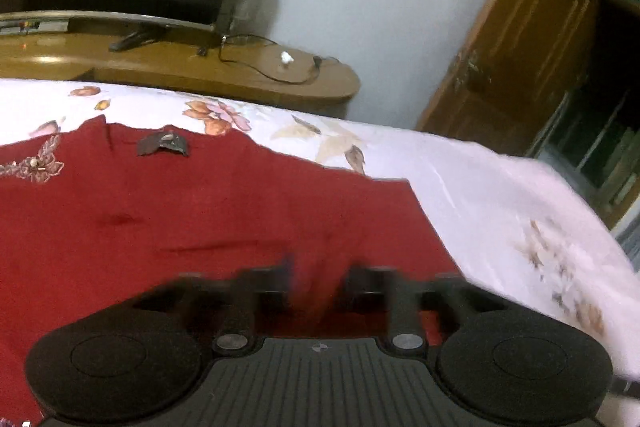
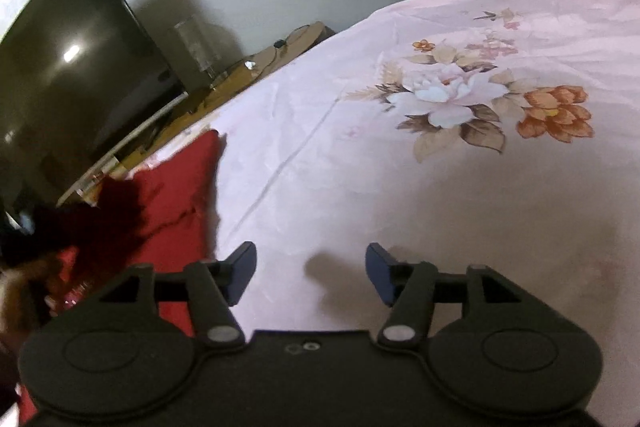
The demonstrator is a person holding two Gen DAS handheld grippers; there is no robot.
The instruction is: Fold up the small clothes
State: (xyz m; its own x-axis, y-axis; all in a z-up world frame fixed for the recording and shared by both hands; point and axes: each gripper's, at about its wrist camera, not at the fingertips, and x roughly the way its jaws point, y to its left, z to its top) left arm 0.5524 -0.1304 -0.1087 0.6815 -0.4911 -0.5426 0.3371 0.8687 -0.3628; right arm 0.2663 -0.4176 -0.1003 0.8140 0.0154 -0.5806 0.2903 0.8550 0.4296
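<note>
Red garment (image 1: 200, 211) spread flat on pink floral bedsheet (image 1: 480, 171), reaching from left part of bed toward its middle, with straight edge running slantwise on right side. Deep red, plain fabric with a few soft creases; pale beaded embroidery in flower form (image 1: 34, 163) at far left, and small grey tag (image 1: 162, 145) near upper hem, too blurred for reading any writing. No brand or legible text anywhere in either view. Left gripper (image 1: 316, 279) low over near part of garment, fingers blurred, standing partly apart with only red cloth seen below the gap and nothing pressed between them. Right gripper (image 2: 310, 275) over bare sheet just beside right edge of same garment (image 2: 176, 195), blue pads (image 2: 380, 271) clearly separated, about half way open, empty, with their shadow on the sheet. Dark blurred shape (image 2: 60, 227) over garment at left border of right wrist view, not possible to identify. Large printed bouquet (image 2: 480, 99) with white and orange flowers on sheet further ahead. Beyond bed, dark television screen (image 2: 72, 83) on wooden cabinet (image 1: 200, 67), black cable (image 1: 272, 71) and small white object (image 1: 286, 57) on its top, white wall behind, brown wooden door (image 1: 520, 47) at right.
</note>
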